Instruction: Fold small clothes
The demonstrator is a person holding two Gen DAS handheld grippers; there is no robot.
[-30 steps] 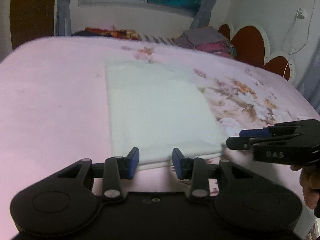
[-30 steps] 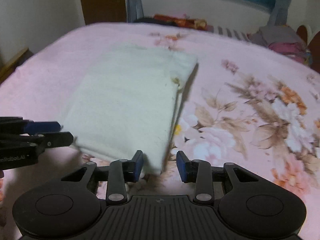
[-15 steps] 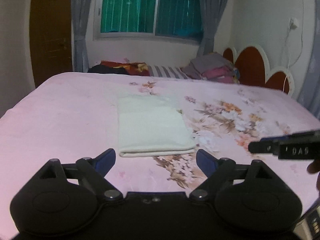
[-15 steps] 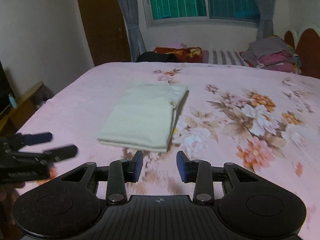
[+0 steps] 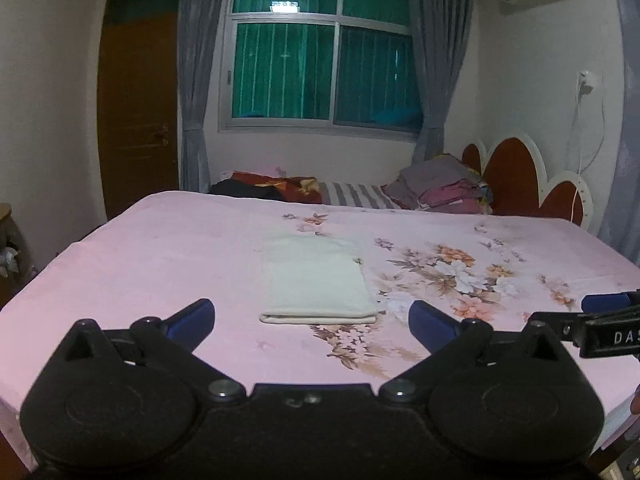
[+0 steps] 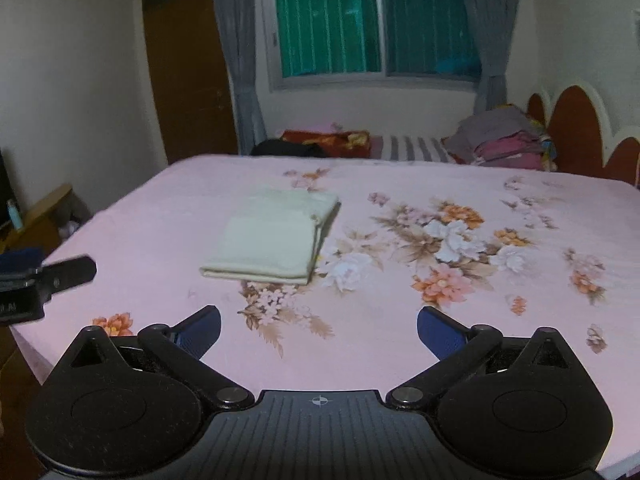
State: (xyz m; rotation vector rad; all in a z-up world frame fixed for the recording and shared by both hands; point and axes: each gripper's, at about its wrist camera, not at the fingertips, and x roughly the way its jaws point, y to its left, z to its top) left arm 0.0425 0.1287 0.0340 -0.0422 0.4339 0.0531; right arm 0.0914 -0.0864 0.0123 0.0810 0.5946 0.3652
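A cream garment lies folded into a flat rectangle on the pink floral bed sheet; it also shows in the right wrist view. My left gripper is open and empty, held back from the garment's near edge. My right gripper is open and empty, held back near the bed's front edge. Each gripper shows at the side of the other's view: the right one and the left one.
A pile of folded clothes and dark and red bedding lie at the far edge of the bed. A red scalloped headboard stands at the right. A brown door and a curtained window are behind.
Both grippers have pulled back and up from the garment's near edge and opened wide. The garment stays folded on the bed.
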